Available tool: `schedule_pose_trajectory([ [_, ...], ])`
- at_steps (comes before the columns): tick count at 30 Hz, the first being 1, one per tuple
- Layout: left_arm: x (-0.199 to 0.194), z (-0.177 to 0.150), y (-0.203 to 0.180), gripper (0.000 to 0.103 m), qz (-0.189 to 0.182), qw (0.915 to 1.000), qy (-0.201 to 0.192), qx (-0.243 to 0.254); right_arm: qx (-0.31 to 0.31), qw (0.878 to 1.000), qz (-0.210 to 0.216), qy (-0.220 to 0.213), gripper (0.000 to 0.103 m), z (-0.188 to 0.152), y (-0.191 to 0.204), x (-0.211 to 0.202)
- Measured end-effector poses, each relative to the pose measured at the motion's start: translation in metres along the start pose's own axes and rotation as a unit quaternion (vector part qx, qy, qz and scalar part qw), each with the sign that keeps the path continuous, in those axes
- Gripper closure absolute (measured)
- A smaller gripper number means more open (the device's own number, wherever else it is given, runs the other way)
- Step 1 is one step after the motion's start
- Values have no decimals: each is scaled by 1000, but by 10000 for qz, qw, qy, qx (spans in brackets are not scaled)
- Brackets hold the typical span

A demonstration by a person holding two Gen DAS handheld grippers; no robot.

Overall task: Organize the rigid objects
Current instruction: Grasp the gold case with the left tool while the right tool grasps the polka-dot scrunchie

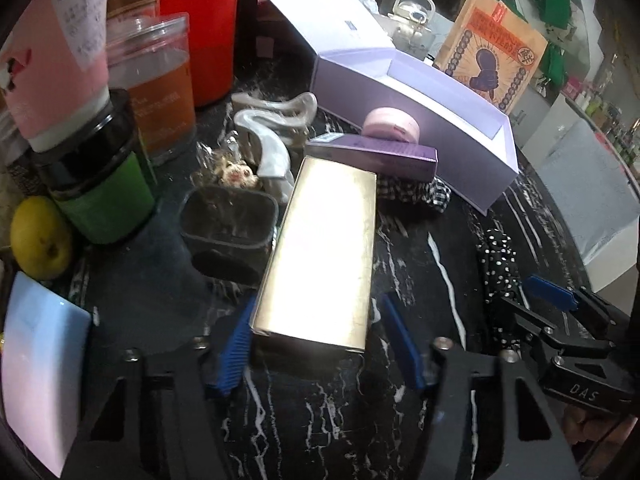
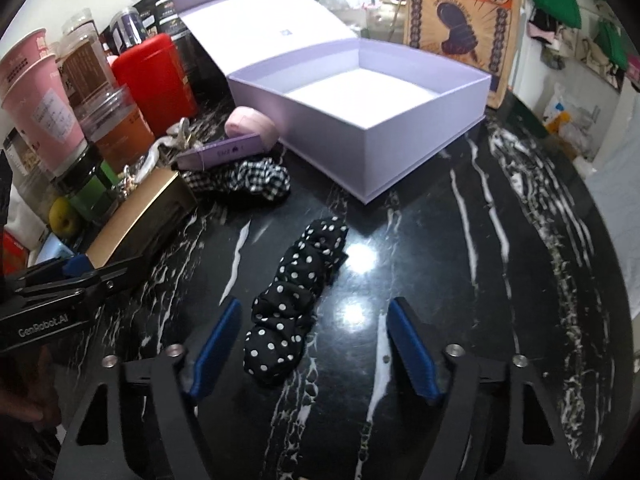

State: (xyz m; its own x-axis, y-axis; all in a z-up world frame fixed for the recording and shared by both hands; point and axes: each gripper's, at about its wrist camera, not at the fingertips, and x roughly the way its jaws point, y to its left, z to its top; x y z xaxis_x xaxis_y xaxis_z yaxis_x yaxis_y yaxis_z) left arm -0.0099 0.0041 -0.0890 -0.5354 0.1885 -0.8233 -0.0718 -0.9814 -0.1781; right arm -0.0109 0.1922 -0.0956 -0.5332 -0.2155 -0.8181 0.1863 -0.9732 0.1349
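Gold box (image 1: 320, 256) is lying flat on the black marbled worktop (image 2: 460, 280) beside the open lilac box (image 2: 360, 120), left tongs (image 1: 316, 344) straddling its near end, right pad apart, while right tongs (image 2: 312, 344) are standing spread around the polka-dot scrunchie (image 2: 296, 300), not pinching it.

Left tongs (image 1: 314, 344) straddle the near end of a long gold box (image 1: 324, 248) lying on the black marbled worktop (image 1: 420, 272). The left blue pad touches the box's side; the right pad stands apart. Beyond the box lies a purple carton (image 1: 372, 156); behind that, an open lilac box (image 1: 460, 152). Right tongs (image 1: 560, 300) stand beside a polka-dot scrunchie (image 1: 498, 264).
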Motion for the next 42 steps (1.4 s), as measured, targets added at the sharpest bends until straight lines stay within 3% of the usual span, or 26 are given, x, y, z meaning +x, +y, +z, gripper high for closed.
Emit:
schedule_pose_trajectory([
  [3, -1, -2, -3, 56, 65, 9999, 41, 135, -4, 10000, -1, -12, 41, 0, 1, -2],
  [7, -5, -8, -6, 56, -56, 9999, 32, 129, 87, 9999, 48, -49, 68, -3, -2, -6],
  [10, -10, -16, -8, 56, -92, 9998, 25, 167, 138, 9999, 71, -66, 76, -9, -4, -10],
  [19, -26, -42, -15, 56, -88, 9990, 45, 445, -18, 9999, -11, -120, 76, -33, -1, -25],
  [26, -30, -45, -11, 56, -246, 9993, -15, 296, -49, 9998, 60, -177, 76, -43, -1, -31],
  [31, -22, -41, -22, 55, 18, 9982, -53, 589, -46, 9998, 28, -192, 72, -39, -3, -28],
  [32, -20, -40, -24, 53, 115, 9976, -67, 685, -51, 9998, 12, -196, 69, -38, -2, -28],
  [36, -12, -38, -32, 23, 360, 9958, -64, 844, -102, 9997, 7, -203, 59, -35, -2, -26],
  [42, -6, -28, -29, 21, 351, 9970, -136, 671, -224, 9995, -40, -197, 58, -28, 0, -21],
])
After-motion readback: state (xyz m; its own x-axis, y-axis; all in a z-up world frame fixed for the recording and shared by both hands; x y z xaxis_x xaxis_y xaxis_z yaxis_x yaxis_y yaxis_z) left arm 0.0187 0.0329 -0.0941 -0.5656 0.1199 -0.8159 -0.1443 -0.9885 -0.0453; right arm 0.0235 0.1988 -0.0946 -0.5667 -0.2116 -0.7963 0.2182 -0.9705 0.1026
